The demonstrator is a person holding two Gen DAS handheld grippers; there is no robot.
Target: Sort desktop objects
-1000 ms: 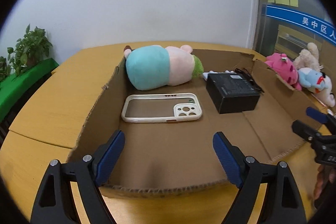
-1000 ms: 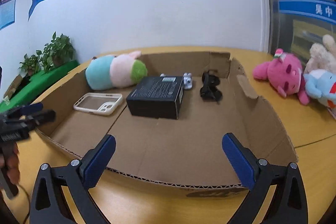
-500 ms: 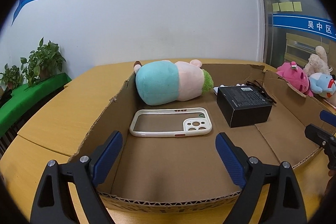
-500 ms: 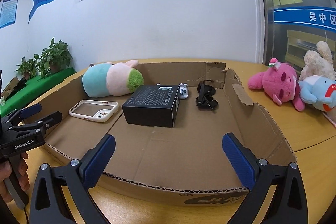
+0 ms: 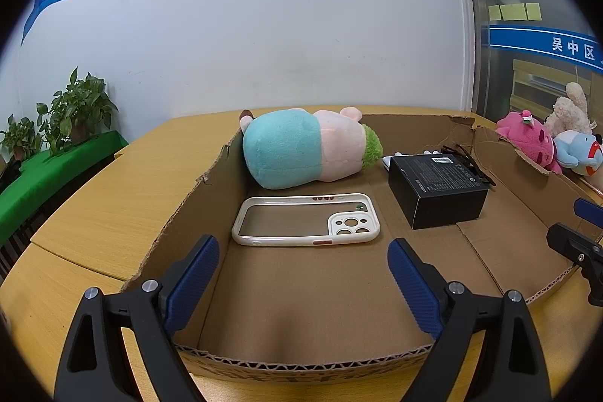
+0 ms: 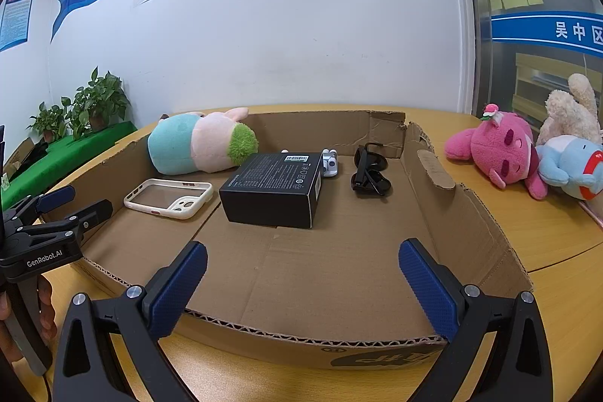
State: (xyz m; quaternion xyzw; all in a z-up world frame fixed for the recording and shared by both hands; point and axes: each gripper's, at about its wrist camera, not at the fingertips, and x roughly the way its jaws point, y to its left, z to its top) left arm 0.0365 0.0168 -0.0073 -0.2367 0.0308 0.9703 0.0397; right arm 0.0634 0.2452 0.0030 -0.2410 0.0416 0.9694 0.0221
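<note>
A shallow cardboard box (image 5: pixel 211 191) (image 6: pixel 452 213) lies on the wooden table. Inside it lie a teal, pink and green plush toy (image 5: pixel 301 149) (image 6: pixel 199 144), a white phone case (image 5: pixel 305 221) (image 6: pixel 167 198), a black box (image 5: pixel 437 187) (image 6: pixel 275 187), a small white gadget (image 6: pixel 329 162) and black sunglasses (image 6: pixel 369 172). My left gripper (image 5: pixel 303 274) is open and empty over the box's near left edge. My right gripper (image 6: pixel 303 281) is open and empty over the near right edge.
A pink plush (image 6: pixel 497 153), a cream plush (image 6: pixel 569 112) and a blue plush (image 6: pixel 569 164) lie on the table right of the box. Potted plants (image 6: pixel 90 104) on a green ledge stand at the far left. A white wall rises behind the table.
Both grippers have tilted up and drawn back slightly, so more wall shows and the box contents sit lower in view. Both stay open. Nothing in the box has moved.
</note>
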